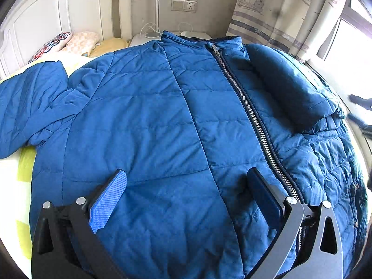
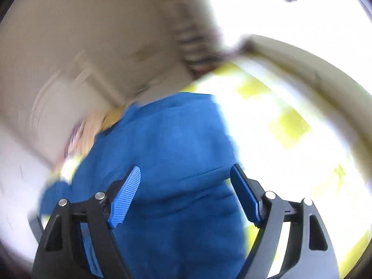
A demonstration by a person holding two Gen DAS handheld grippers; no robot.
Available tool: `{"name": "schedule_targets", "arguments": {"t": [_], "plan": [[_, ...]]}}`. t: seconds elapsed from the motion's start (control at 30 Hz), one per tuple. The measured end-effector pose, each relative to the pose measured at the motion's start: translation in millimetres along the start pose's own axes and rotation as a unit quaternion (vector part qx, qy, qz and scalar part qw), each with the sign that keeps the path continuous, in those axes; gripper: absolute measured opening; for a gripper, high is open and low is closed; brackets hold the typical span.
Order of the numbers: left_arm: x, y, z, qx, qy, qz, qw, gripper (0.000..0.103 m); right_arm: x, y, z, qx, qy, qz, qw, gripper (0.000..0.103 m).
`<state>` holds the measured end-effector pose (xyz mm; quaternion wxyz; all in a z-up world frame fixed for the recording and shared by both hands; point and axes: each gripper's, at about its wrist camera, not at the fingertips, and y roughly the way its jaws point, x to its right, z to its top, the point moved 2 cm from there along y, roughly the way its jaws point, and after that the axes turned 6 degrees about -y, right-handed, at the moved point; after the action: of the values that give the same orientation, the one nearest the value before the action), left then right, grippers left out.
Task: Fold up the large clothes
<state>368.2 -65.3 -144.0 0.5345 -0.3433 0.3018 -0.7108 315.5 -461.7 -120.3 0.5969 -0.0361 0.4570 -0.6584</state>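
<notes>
A blue quilted jacket (image 1: 148,121) lies front up on the bed, zipped shut, collar at the far end. Its right sleeve (image 1: 288,86) is folded over the chest; its left sleeve (image 1: 30,107) spreads out to the left. My left gripper (image 1: 186,174) is open and empty, hovering over the jacket's lower front near the zipper (image 1: 253,116). The right wrist view is motion-blurred. There my right gripper (image 2: 186,172) is open and empty above blue jacket fabric (image 2: 167,144).
The bed has a yellow and white checked sheet (image 1: 24,169), also seen in the right wrist view (image 2: 288,125). Pillows (image 1: 76,43) lie by the white headboard (image 1: 46,18). A curtain (image 1: 283,16) and a window are at the far right.
</notes>
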Motion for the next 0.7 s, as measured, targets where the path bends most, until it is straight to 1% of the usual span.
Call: {"name": "schedule_targets", "arguments": {"t": [0.03,0.07,0.1,0.13,0.17,0.2,0.27,0.3,0.37,0.4,0.43,0.47,0.5,0.53,0.6,0.63,0.7], "plan": [[0,0,0,0.000,-0.001,-0.001,1.0000,0.099,19,10,3,-0.014,0.037,0.000,0.999,0.079],[-1,-1,0,0.001,-0.003,-0.003,1.0000,0.099,30,19,3,-0.025,0.061,0.004,0.998,0.079],[-1,-1,0,0.002,-0.004,-0.005,1.0000,0.099,35,26,4,-0.030,0.080,0.024,0.996,0.069],[-2,-1,0,0.003,-0.007,-0.008,0.9999,0.099,31,26,5,-0.022,0.079,0.042,0.996,0.058],[-3,-1,1,0.003,-0.008,-0.010,0.9999,0.099,25,21,3,-0.007,0.068,0.039,0.997,0.041],[-3,-1,1,0.004,-0.010,-0.011,0.9999,0.099,9,9,8,0.027,0.035,0.033,0.998,0.030],[-4,0,1,0.004,-0.012,-0.012,0.9998,0.099,-30,-7,10,0.074,-0.031,0.038,0.996,0.026],[-4,-1,1,0.005,-0.013,-0.012,0.9998,0.099,-50,-18,11,0.089,-0.067,0.043,0.993,0.025],[-4,-1,1,0.005,-0.014,-0.013,0.9998,0.099,-91,-27,8,0.098,-0.117,0.068,0.986,0.025],[-5,-1,1,0.005,-0.015,-0.014,0.9998,0.099,-119,-28,6,0.094,-0.148,0.090,0.980,0.025],[-6,-1,1,0.005,-0.015,-0.014,0.9998,0.099,-141,-25,2,0.088,-0.169,0.101,0.976,0.025],[-6,-1,1,0.006,-0.016,-0.016,0.9997,0.099,-169,-21,-4,0.073,-0.202,0.120,0.969,0.027],[-7,-2,1,0.006,-0.017,-0.017,0.9997,0.099,-185,-18,-8,0.065,-0.220,0.132,0.964,0.031],[-7,-2,1,0.007,-0.018,-0.018,0.9997,0.099,-208,-11,-17,0.051,-0.244,0.156,0.956,0.034],[-8,-2,1,0.008,-0.023,-0.021,0.9995,0.099,-245,3,-40,-0.002,-0.283,0.214,0.935,0.067],[-10,-3,1,0.009,-0.025,-0.023,0.9994,0.099,-264,6,-43,-0.010,-0.294,0.215,0.931,0.068],[-12,-4,2,0.011,-0.032,-0.027,0.9991,0.099,-266,-2,-51,-0.002,-0.304,0.213,0.929,0.068]]}}
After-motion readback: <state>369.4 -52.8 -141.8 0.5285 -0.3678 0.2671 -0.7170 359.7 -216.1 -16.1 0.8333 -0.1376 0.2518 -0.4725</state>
